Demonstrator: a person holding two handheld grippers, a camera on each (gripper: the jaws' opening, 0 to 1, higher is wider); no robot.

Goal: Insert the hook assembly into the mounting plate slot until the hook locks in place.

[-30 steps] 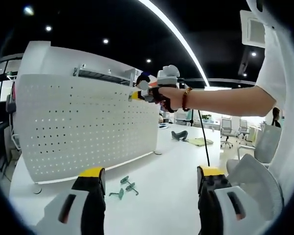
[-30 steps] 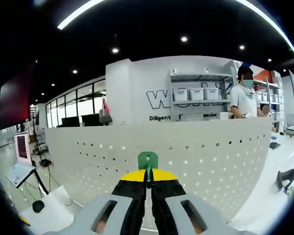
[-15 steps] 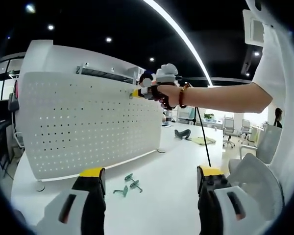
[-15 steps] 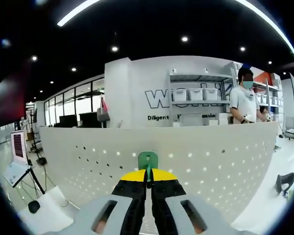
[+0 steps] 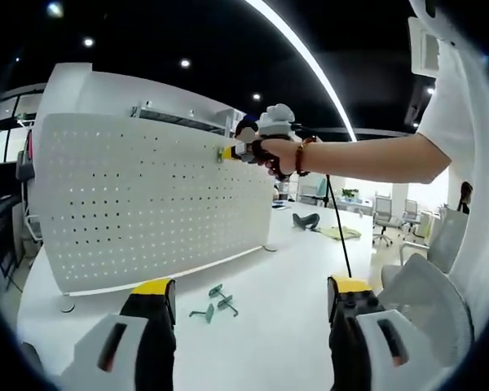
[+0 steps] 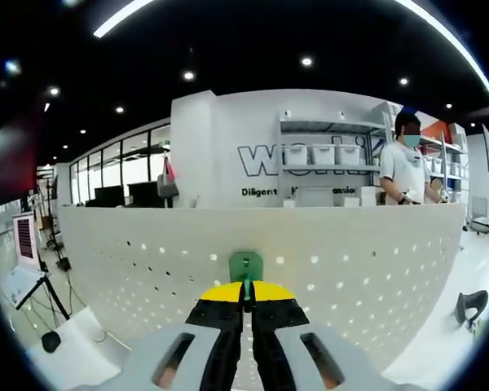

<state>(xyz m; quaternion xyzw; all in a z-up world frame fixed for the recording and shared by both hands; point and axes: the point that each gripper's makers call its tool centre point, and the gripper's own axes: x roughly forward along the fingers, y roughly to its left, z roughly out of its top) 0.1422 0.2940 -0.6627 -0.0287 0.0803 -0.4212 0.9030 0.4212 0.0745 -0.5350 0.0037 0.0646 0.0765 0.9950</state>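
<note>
Right claw (image 6: 245,305) pinches a green hook (image 6: 246,265) by its flat tab, up at the pegboard (image 5: 147,204): small, light, stiff. Left claw (image 5: 251,301) spread above 3 spare hooks (image 5: 213,300) on the counter (image 5: 293,269).

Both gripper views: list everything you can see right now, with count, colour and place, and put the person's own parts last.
Pegboard panel: one, white, upright on the table.
Table: one, white, under the panel.
Spare hooks: a few, green, loose on the table before the panel.
Held hook: one, green, at the panel's top edge.
Office chairs: several, grey, far right.
Bystander: one, white shirt, behind the panel.
Left gripper: jaws open, yellow-tipped, above the table.
Right gripper: jaws shut on the held hook.
Person's forearm: one, wearing a bracelet.
</note>
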